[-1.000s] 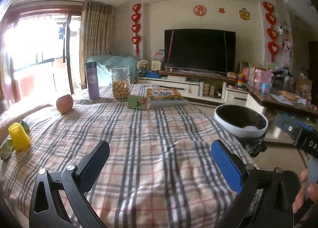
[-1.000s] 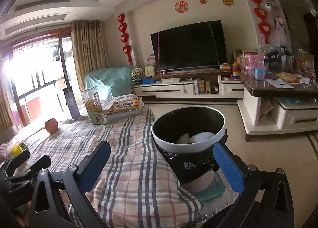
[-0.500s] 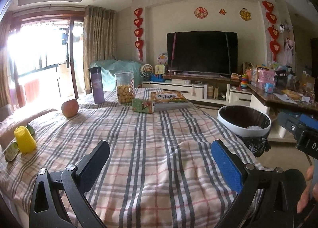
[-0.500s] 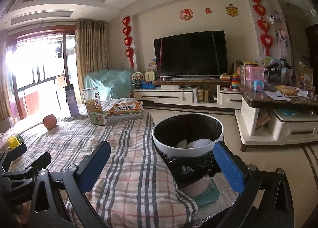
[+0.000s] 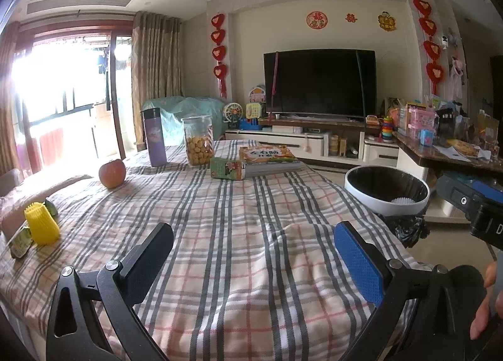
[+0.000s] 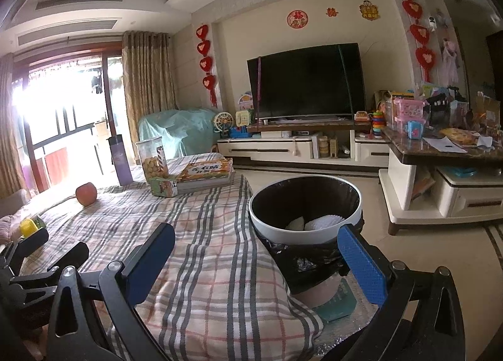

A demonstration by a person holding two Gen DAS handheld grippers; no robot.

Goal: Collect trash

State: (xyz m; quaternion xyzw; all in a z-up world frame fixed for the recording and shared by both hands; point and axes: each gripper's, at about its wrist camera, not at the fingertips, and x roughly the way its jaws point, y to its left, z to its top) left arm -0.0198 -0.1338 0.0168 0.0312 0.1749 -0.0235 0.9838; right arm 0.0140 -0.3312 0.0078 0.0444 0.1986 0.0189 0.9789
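Right wrist view, both claws (image 6: 256, 254) (image 5: 254, 249) wide, empty, bin (image 6: 305, 229) perhaps holding paper

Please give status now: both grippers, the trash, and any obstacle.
Left gripper open, empty, above plaid tablecloth. Right gripper open, empty. Trash bin beside table, white scraps inside. Yellow cup at far left edge; nothing in the way.
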